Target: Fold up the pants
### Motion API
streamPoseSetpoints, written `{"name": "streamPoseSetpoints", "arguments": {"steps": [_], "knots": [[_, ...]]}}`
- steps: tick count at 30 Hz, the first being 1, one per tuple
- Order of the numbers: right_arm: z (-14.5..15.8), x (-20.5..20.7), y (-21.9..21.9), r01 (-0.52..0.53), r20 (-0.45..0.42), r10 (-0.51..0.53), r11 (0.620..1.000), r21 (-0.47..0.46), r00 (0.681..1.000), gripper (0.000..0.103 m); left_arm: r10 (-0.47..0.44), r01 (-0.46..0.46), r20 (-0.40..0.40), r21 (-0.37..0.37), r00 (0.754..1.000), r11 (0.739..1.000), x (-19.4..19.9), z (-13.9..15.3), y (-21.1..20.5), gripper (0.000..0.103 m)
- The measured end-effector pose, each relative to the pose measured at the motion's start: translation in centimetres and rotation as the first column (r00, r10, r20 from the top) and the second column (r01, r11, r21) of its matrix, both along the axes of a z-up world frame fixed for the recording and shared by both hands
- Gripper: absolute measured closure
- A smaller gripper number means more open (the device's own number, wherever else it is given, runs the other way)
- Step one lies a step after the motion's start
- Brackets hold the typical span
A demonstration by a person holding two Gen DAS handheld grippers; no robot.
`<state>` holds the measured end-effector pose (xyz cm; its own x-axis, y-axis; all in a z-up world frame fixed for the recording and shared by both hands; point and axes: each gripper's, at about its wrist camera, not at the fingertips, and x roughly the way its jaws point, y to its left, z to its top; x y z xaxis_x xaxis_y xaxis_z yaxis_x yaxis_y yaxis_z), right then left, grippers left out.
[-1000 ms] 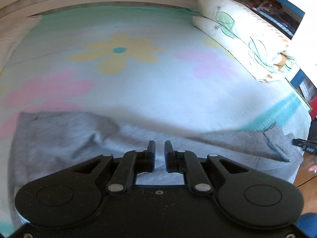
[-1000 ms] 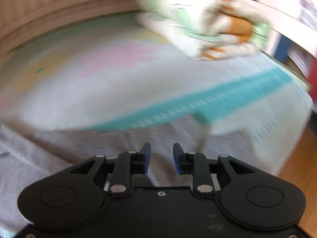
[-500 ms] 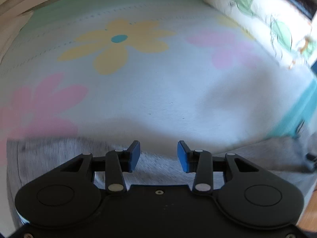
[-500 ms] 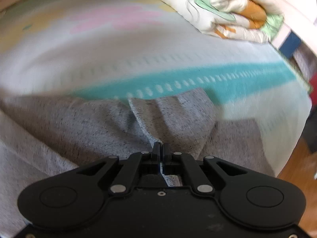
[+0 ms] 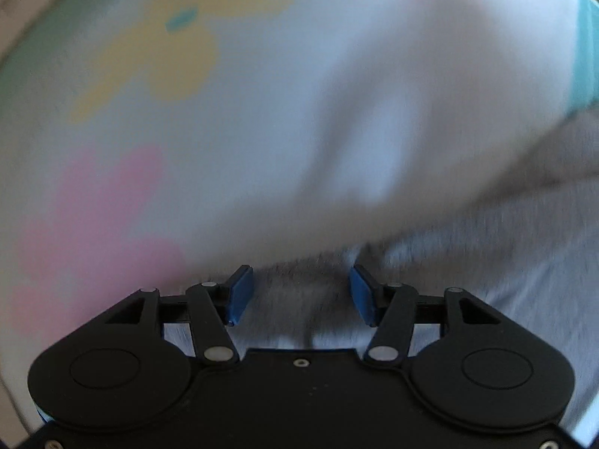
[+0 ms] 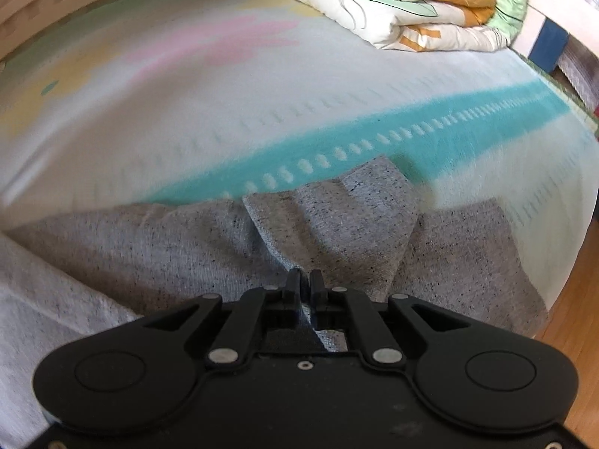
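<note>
Grey pants (image 6: 209,247) edge pinched in right claw (image 6: 306,280), jaws easing apart; left claw (image 5: 299,292) released; bedsheet (image 6: 232,104) bare toward 12 o'clock.

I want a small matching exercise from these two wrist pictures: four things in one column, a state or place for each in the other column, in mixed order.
Things:
1. left gripper
2. right gripper
3. folded quilt
4. grey pants

States or places:
A. at the far end of the bed
B. pinching a fold of cloth
C. jaws apart above grey cloth
D. spread along the near edge of the bed

Pairs: 1-C, 2-B, 3-A, 4-D
</note>
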<state>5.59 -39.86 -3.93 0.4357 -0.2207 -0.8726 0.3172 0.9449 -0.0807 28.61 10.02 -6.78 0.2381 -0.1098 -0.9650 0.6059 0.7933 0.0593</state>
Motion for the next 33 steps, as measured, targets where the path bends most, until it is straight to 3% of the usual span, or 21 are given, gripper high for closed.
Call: {"name": "streamPoseSetpoints", "arguments": {"steps": [1, 2, 3, 9, 12, 13, 19, 23, 28, 31, 33], "knots": [[0.1, 0.1, -0.1, 0.006, 0.006, -0.006, 1.0, 0.004, 1.0, 0.097, -0.008, 0.008, 0.025, 0.002, 1.0, 1.0, -0.8, -0.3, 0.4, 0.082], [0.3, 0.1, -0.1, 0.01, 0.012, -0.01, 1.0, 0.006, 1.0, 0.097, -0.011, 0.011, 0.051, 0.002, 0.999, 1.0, -1.5, -0.3, 0.7, 0.099], [0.2, 0.3, -0.3, 0.013, 0.016, -0.013, 1.0, 0.008, 1.0, 0.096, 0.007, -0.005, 0.057, -0.021, 0.998, 1.0, -2.0, -0.1, 1.1, 0.101], [1.6, 0.0, -0.8, 0.04, 0.074, -0.043, 0.999, 0.036, 0.996, 0.093, 0.144, -0.121, 0.153, -0.15, 0.978, 0.981, -6.9, 2.3, 3.9, 0.102], [2.2, -0.1, -1.0, 0.046, 0.106, -0.05, 0.998, 0.04, 0.993, 0.086, 0.213, -0.174, 0.177, -0.209, 0.961, 0.962, -10.2, 3.8, 4.6, 0.102], [2.4, -0.1, -0.9, 0.044, 0.114, -0.049, 0.998, 0.042, 0.992, 0.081, 0.226, -0.183, 0.176, -0.229, 0.958, 0.956, -11.3, 4.3, 5.2, 0.102], [2.6, 0.0, 0.0, -0.005, 0.118, -0.002, 0.998, 0.062, 0.993, 0.076, 0.246, -0.187, 0.196, -0.275, 0.949, 0.943, -19.0, 6.2, 7.0, 0.103], [1.7, 0.6, 1.8, -0.065, 0.085, 0.063, 0.998, 0.012, 0.994, 0.072, 0.249, -0.195, 0.151, -0.301, 0.957, 0.934, -23.7, 6.0, 7.7, 0.103], [-0.4, 1.7, 4.1, -0.157, 0.007, 0.159, 0.978, -0.136, 0.987, 0.07, 0.247, -0.2, 0.14, -0.284, 0.959, 0.938, -26.5, 4.6, 8.2, 0.103], [-2.2, 2.6, 4.7, -0.188, -0.057, 0.18, 0.964, -0.19, 0.982, 0.071, 0.308, -0.262, 0.106, -0.316, 0.945, 0.912, -26.4, 4.6, 9.0, 0.102], [-3.2, 2.9, 4.8, -0.185, -0.096, 0.165, 0.95, -0.252, 0.982, 0.077, 0.353, -0.308, 0.079, -0.341, 0.932, 0.888, -24.7, 5.2, 9.1, 0.102]]}}
